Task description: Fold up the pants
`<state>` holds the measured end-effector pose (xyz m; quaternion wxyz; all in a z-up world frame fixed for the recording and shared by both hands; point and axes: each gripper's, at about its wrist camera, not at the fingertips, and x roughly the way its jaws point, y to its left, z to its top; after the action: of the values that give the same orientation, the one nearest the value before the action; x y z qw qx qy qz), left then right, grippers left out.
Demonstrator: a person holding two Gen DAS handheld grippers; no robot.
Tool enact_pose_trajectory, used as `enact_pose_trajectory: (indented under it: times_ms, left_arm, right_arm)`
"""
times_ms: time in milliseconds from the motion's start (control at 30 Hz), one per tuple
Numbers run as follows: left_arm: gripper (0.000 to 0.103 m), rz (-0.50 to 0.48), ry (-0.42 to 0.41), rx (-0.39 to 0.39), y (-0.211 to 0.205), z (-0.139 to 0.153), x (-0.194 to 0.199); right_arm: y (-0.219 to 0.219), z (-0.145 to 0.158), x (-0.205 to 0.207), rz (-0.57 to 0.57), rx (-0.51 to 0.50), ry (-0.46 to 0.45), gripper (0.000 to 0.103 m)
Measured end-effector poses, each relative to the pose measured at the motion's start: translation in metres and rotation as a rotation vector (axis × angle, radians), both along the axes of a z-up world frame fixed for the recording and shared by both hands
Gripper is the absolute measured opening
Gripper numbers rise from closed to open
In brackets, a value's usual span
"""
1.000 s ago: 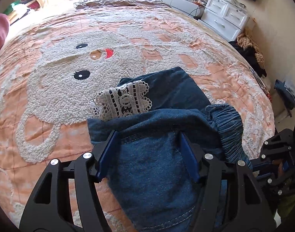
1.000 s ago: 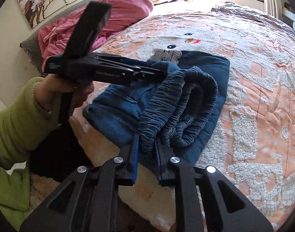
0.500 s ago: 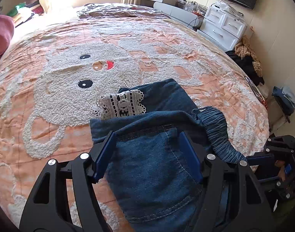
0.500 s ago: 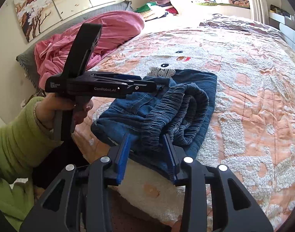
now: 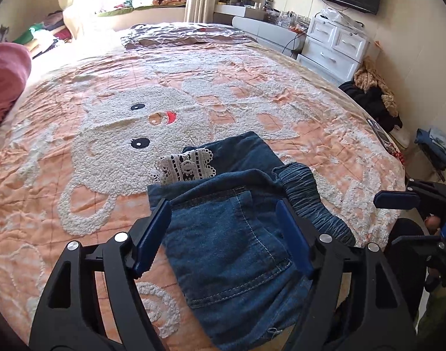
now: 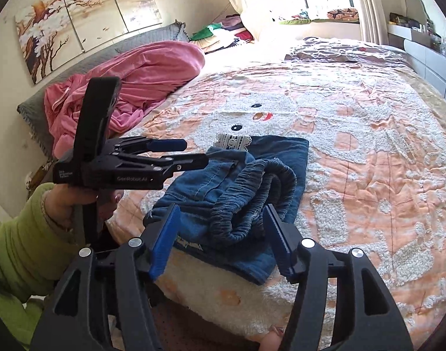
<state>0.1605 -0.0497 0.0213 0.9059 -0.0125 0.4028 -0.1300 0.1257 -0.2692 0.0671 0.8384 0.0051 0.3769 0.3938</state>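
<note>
Folded pants point(image 5: 231, 234) sit low in the frame at the edge of the bed point(image 5: 252, 93). Left gripper point(image 5: 223, 234) is spread wide over them, right gripper point(image 6: 221, 237) spread too, gripping nothing.

Black left gripper point(image 6: 190, 153) with blue pads, silver screws, perhaps "GenRobot.AI" lettering; lime-green sleeve point(image 6: 15, 251).

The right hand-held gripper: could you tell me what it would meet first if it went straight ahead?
Most likely the gathered waistband of the folded pants, which lies between the open right hand-held gripper fingers; depth is hard to judge.
</note>
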Motion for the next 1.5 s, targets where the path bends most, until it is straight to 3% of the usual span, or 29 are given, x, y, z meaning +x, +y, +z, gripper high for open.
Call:
enact_pose_trajectory:
  times_ms: [833, 1167, 1300, 1433, 1500]
  left_arm:
    - [0.076, 0.041, -0.037, -0.016, 0.010, 0.020, -0.040]
    - [0.082, 0.098, -0.015, -0.025, 0.025, 0.016, -0.062]
    - [0.082, 0.054, -0.015, -0.008, 0.017, 0.012, -0.080]
    - [0.082, -0.024, -0.035, 0.024, -0.002, 0.008, -0.099]
    - [0.077, -0.062, -0.049, 0.025, -0.012, 0.006, -0.103]
  right_arm:
    - [0.014, 0.018, -0.009, -0.021, -0.014, -0.043, 0.073]
    - [0.006, 0.018, -0.004, -0.101, -0.033, -0.040, 0.078]
    - [0.000, 0.006, 0.003, -0.165, -0.081, -0.011, 0.078]
    - [-0.006, -0.004, 0.012, -0.181, -0.064, 0.041, 0.078]
    - [-0.003, -0.005, 0.020, -0.173, -0.059, 0.061, 0.078]
